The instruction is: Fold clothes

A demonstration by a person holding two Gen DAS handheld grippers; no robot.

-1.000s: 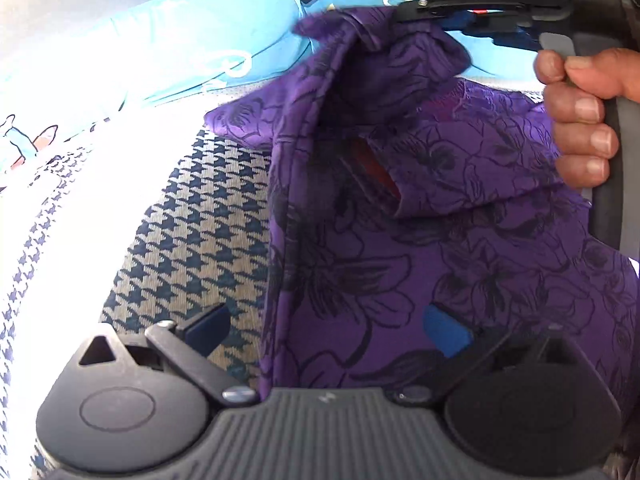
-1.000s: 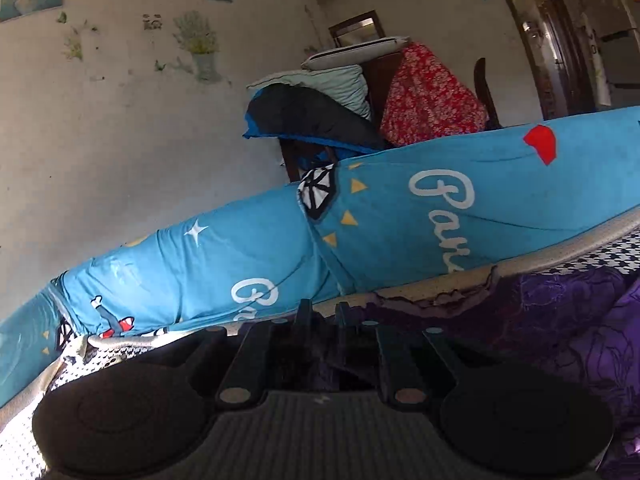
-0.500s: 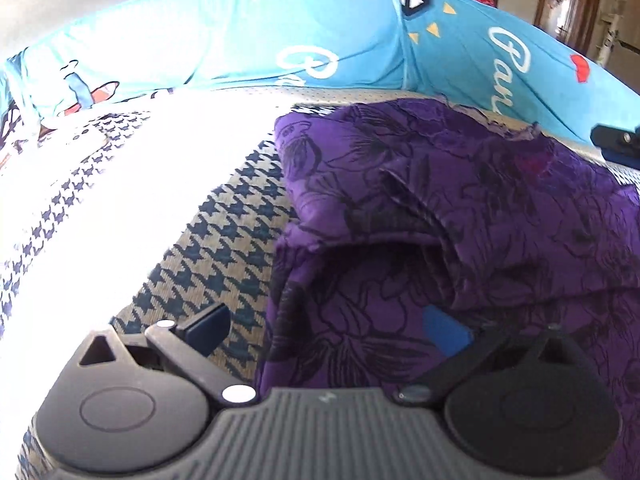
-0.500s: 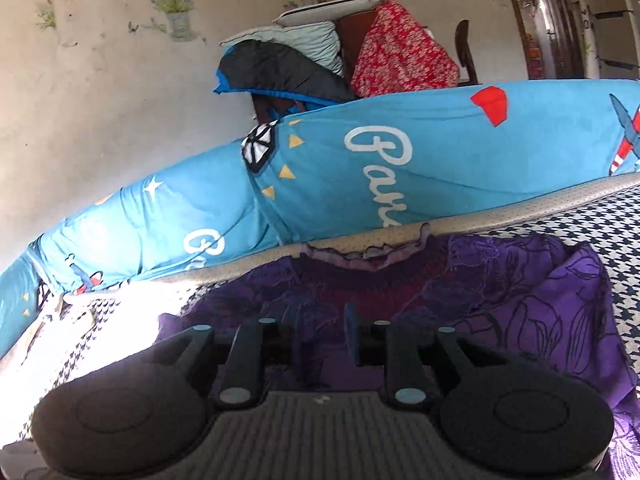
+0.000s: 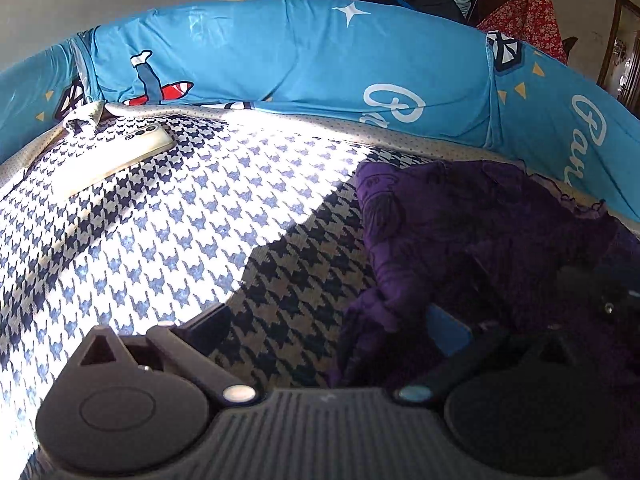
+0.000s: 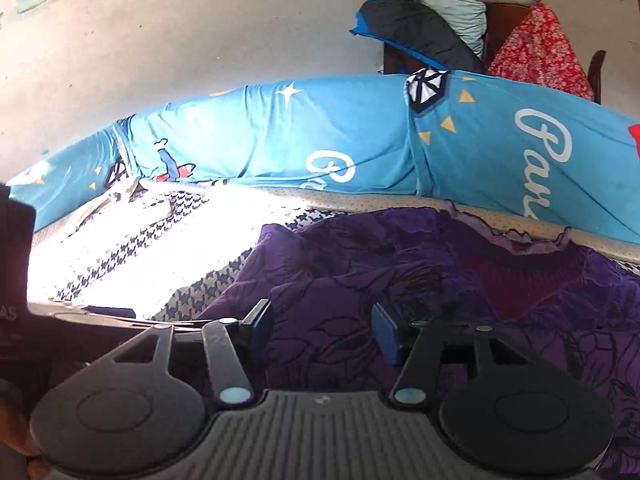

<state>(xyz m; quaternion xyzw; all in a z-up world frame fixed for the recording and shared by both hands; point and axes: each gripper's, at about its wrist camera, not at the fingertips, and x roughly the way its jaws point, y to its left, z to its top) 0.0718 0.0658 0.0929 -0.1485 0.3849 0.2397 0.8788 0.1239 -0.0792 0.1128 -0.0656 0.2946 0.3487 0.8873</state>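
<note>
A purple garment with a black flower print (image 6: 420, 280) lies rumpled on the houndstooth bed cover (image 5: 180, 216), its frilled edge toward the blue bolster. My right gripper (image 6: 324, 330) hovers low over it, open, its blue pads apart with cloth beneath them and nothing pinched. In the left wrist view the purple garment (image 5: 460, 232) fills the right side. My left gripper (image 5: 332, 328) stands wide open at the garment's left edge. Its right pad (image 5: 448, 332) touches a fold of cloth; its left finger (image 5: 212, 324) is over bare cover.
A long blue printed bolster (image 5: 304, 60) runs along the bed's far side against the wall. A phone (image 5: 120, 152) lies at the far left of the cover. Piled bedding and a red cloth (image 6: 536, 48) sit behind the bolster. Bright sun falls on the left of the bed.
The right gripper, shut on the lifted garment a second ago, has come down and opened. The garment now rests on the bed. The left gripper stayed open and swung its view left.
</note>
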